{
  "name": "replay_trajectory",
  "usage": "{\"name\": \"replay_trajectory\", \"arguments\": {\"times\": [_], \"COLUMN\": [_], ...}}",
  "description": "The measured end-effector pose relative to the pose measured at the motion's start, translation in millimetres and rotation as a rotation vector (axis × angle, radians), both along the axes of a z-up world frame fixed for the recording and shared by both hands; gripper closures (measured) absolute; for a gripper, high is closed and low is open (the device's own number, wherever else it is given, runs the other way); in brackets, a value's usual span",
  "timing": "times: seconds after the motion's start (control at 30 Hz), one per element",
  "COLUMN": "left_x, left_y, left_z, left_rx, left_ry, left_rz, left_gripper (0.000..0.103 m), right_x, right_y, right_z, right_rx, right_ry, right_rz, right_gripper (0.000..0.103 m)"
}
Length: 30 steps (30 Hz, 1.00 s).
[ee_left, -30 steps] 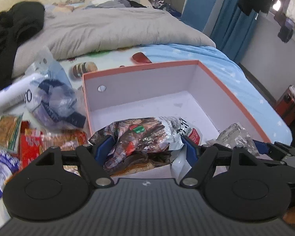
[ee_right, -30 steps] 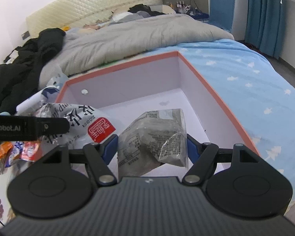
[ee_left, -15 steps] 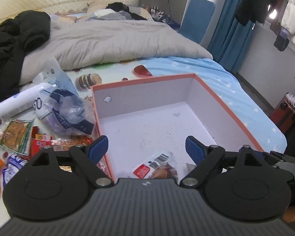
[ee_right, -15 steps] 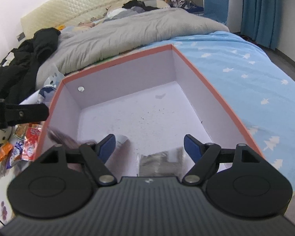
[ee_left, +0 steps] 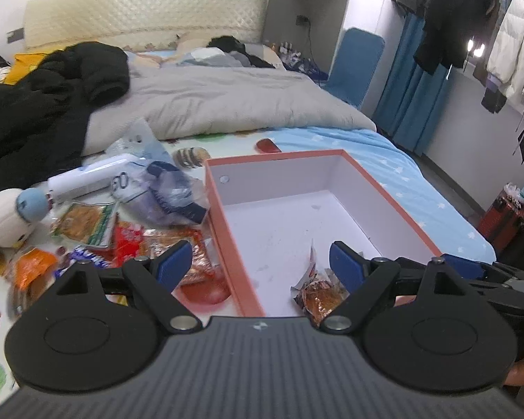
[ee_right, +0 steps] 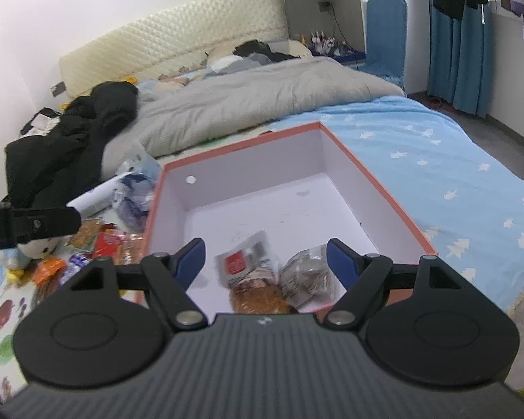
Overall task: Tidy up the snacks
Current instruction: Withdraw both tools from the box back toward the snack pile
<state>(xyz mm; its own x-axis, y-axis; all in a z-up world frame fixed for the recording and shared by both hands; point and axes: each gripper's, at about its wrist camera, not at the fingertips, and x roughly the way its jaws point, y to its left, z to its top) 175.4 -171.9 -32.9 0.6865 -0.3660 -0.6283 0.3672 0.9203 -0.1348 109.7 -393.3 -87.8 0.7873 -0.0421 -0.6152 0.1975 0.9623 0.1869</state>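
An orange-rimmed box with a white inside [ee_left: 297, 216] [ee_right: 262, 188] lies on the bed. In its near end lie a brown snack packet with a red label [ee_right: 251, 276] [ee_left: 318, 293] and a clear silvery packet [ee_right: 307, 276]. My left gripper [ee_left: 260, 262] is open and empty above the box's near left wall. My right gripper [ee_right: 265, 258] is open and empty above the two packets. Several loose snack packets [ee_left: 87, 223] [ee_right: 104, 241] lie on the bed left of the box.
A clear bag with dark contents [ee_left: 164, 192] and a white tube [ee_left: 87, 174] lie left of the box. A plush toy [ee_left: 7, 216] sits at far left. A grey duvet [ee_left: 227, 101] and black clothes [ee_left: 45, 94] lie behind. The bed edge is at right.
Both grippers opened and let go of their packets, which now lie in the box. Both grippers then pulled back and rose; the left one shifted left.
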Motion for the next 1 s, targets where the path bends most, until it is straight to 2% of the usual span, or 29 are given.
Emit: {"name": "replay_trajectory", "arguments": {"times": [0.27, 0.47, 1.0], "left_x": [-66, -103, -158], "left_y": [43, 76, 133], "left_z": [14, 15, -10], "left_rx": [-0.02, -0.04, -0.047], "left_ry": [-0.047, -0.052, -0.032], "left_rz": [0.029, 0.077, 0.224], "left_gripper": [0.014, 0.014, 0.014], "right_x": [-45, -72, -114], "right_y": [35, 61, 124], "right_z": [22, 28, 18], "right_rx": [-0.04, -0.051, -0.041], "right_ry": [-0.071, -0.095, -0.145], "right_rz": [0.026, 0.062, 0.232], "right_gripper": [0.025, 0.025, 0.025]}}
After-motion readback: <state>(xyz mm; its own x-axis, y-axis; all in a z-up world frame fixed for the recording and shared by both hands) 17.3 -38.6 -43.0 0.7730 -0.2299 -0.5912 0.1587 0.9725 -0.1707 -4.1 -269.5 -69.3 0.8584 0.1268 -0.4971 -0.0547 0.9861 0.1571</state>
